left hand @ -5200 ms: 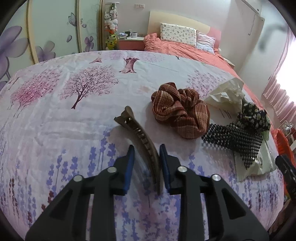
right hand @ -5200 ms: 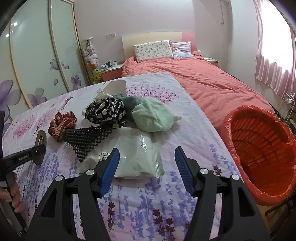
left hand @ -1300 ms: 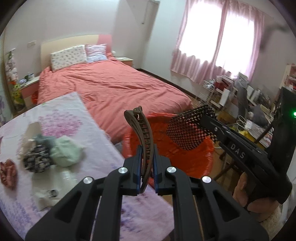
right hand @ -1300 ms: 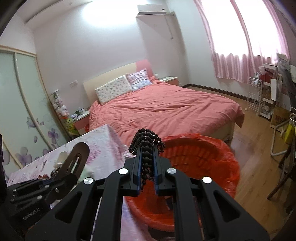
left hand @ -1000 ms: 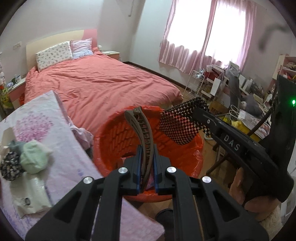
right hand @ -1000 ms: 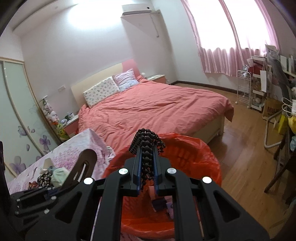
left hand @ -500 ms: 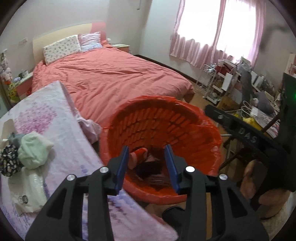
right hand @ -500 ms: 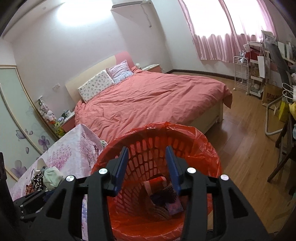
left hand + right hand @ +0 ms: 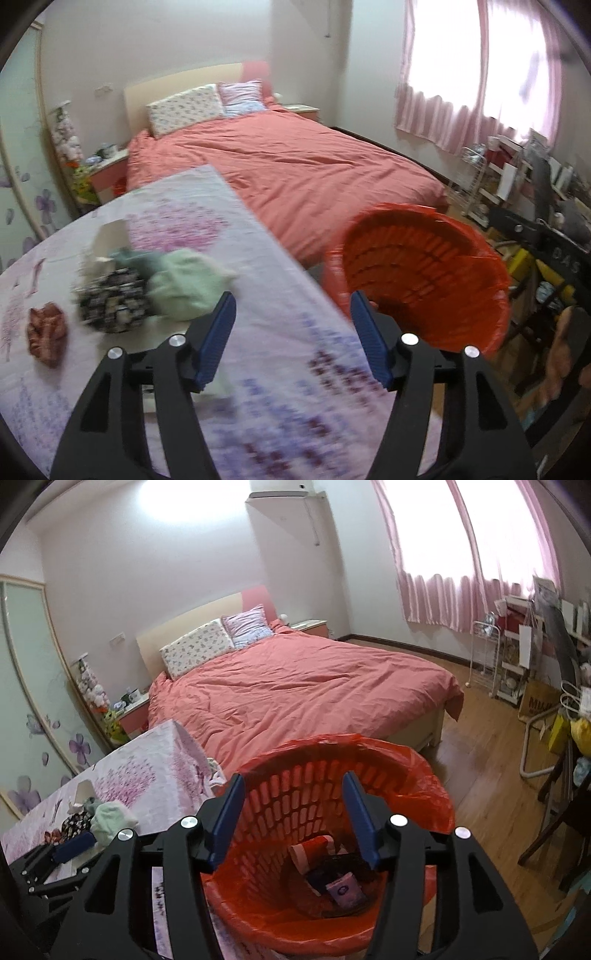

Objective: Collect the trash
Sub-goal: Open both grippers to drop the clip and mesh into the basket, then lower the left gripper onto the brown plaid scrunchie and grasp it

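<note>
My left gripper [image 9: 291, 334] is open and empty above the table's right edge. On the floral tablecloth [image 9: 258, 258] lie a pale green cloth [image 9: 184, 284], a black floral scrunchie [image 9: 110, 306] and a red plaid scrunchie [image 9: 46, 330]. The red basket [image 9: 424, 273] with a red liner stands to the right of the table. My right gripper [image 9: 291, 819] is open and empty directly above the red basket [image 9: 332, 782], which holds several dropped items [image 9: 332, 871]. The left gripper [image 9: 70, 843] shows at the lower left of the right wrist view.
A bed with a coral cover [image 9: 295, 686] lies behind the table and basket. A chair and cluttered racks [image 9: 535, 664] stand on the wood floor at right. A crumpled tissue [image 9: 110, 236] lies at the far side of the table.
The hair clip and the black mesh piece were released into the basket. Both grippers have opened wider. The left gripper has swung left, back over the table.
</note>
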`<state>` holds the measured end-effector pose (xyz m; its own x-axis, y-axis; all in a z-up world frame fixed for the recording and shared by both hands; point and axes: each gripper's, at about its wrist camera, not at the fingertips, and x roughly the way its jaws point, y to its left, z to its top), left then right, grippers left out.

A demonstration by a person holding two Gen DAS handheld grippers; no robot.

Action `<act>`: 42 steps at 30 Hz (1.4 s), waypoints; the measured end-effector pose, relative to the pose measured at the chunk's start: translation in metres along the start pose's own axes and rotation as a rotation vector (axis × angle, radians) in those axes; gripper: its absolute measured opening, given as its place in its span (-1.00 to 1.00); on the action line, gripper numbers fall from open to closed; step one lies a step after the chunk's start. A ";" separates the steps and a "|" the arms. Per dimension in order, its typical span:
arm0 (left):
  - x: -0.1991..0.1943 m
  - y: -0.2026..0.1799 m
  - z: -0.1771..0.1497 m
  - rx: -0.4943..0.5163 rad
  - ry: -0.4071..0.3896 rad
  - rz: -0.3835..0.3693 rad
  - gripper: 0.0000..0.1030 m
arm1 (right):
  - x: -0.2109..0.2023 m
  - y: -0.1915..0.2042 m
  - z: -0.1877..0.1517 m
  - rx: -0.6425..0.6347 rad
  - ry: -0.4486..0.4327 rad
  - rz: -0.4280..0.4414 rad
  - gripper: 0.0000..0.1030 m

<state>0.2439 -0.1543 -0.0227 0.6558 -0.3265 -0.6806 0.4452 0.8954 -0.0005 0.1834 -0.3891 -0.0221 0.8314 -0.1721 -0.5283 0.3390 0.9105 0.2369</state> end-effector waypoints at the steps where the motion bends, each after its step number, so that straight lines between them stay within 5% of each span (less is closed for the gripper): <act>1: -0.003 0.007 -0.001 -0.005 -0.002 0.013 0.26 | 0.000 0.006 -0.001 -0.011 0.002 0.005 0.08; 16: -0.043 0.181 -0.046 -0.195 0.002 0.307 0.46 | 0.001 0.099 -0.030 -0.183 0.062 0.089 0.12; 23: -0.041 0.255 -0.065 -0.361 0.036 0.343 0.49 | 0.009 0.137 -0.045 -0.248 0.106 0.140 0.12; 36: 0.009 0.268 -0.063 -0.378 0.113 0.344 0.55 | 0.023 0.189 -0.068 -0.332 0.161 0.208 0.12; 42: 0.015 0.275 -0.061 -0.409 0.121 0.304 -0.23 | 0.023 0.198 -0.076 -0.348 0.178 0.227 0.12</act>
<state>0.3397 0.1053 -0.0777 0.6326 -0.0174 -0.7743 -0.0452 0.9972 -0.0594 0.2358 -0.1845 -0.0488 0.7685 0.0863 -0.6340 -0.0369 0.9952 0.0907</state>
